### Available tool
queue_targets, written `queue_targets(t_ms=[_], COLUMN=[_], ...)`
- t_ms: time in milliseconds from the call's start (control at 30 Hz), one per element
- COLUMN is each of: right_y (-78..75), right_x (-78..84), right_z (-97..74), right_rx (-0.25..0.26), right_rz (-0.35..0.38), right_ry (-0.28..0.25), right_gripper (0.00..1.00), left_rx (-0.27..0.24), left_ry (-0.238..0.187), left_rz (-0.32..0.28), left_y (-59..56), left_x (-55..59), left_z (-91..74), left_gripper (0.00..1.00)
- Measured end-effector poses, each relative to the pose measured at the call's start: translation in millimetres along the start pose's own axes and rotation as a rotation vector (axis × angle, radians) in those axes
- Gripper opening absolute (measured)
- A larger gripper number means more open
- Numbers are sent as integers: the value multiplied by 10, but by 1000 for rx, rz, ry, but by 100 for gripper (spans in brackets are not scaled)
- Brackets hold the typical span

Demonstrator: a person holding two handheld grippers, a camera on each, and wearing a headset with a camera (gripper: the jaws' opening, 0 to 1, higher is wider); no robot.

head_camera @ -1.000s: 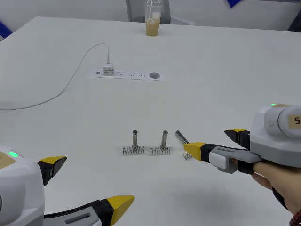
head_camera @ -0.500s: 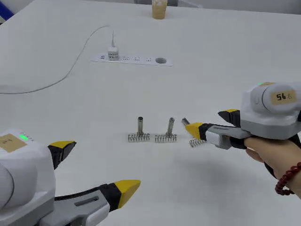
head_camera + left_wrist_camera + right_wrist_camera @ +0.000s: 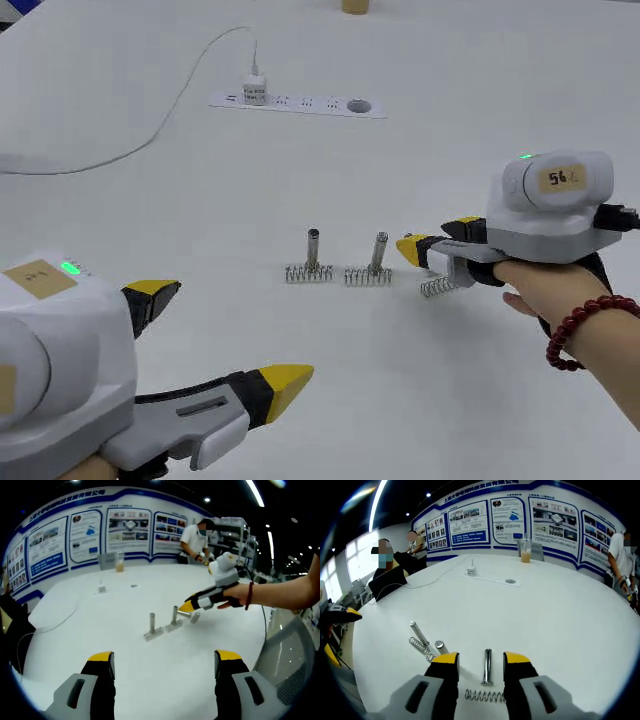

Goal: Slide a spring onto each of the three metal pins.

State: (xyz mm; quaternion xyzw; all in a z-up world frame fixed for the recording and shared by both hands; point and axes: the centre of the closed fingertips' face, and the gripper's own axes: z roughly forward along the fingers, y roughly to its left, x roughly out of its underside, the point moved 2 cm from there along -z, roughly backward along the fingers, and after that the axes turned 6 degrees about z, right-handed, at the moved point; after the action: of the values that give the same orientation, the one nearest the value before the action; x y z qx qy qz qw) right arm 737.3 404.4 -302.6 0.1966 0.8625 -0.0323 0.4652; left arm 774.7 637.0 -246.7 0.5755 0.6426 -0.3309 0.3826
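Yellow-tipped and parted a modest way, the jaws of the right gripper (image 3: 480, 659) sit low over the white table (image 3: 560, 615). The third metal pin (image 3: 486, 666) lies flat in the gap between them, not pinched. Just behind that pin, nearer the gripper's body, a loose spring (image 3: 485, 696) lies crosswise on the tabletop.

A little to that gripper's left stand the other two pins, the near pin (image 3: 380, 248) and the far pin (image 3: 313, 245). Both are upright, side by side and bare. Each has a spring lying flat at its foot: the right-hand spring (image 3: 368, 276) by the near pin and the left-hand spring (image 3: 308, 273) by the far one.

Well apart from all this, at the person's side of the table, the left gripper (image 3: 225, 335) hangs with its jaws spread wide and nothing between them.

Beyond the pins a white power strip (image 3: 298, 102) lies across the table with a plug in it, and its cable (image 3: 150, 135) curls off to the left. At the far edge stands a cup (image 3: 525, 552) of brownish drink.
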Motion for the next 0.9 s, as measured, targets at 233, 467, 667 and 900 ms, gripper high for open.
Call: queue_targets(t_ms=[233,467,667,900], right_y=[-10,-52,-77,-77], right_x=[19,56,139,138], right_z=[135,244,297,250], right_rx=[2,17,24,37], right_rz=[-24,-17,26,32], right_ry=[18,44,77,85], right_gripper=[29,23,18,9], left_rx=[2,5,6,8], left_ry=[8,0,8,8], left_rz=[-6,-16,-15,-3], left_y=[8,-13,-1,3], left_x=[17,23,30,-3], left_z=[15,14,17,23], left_gripper=[82,82,82,82])
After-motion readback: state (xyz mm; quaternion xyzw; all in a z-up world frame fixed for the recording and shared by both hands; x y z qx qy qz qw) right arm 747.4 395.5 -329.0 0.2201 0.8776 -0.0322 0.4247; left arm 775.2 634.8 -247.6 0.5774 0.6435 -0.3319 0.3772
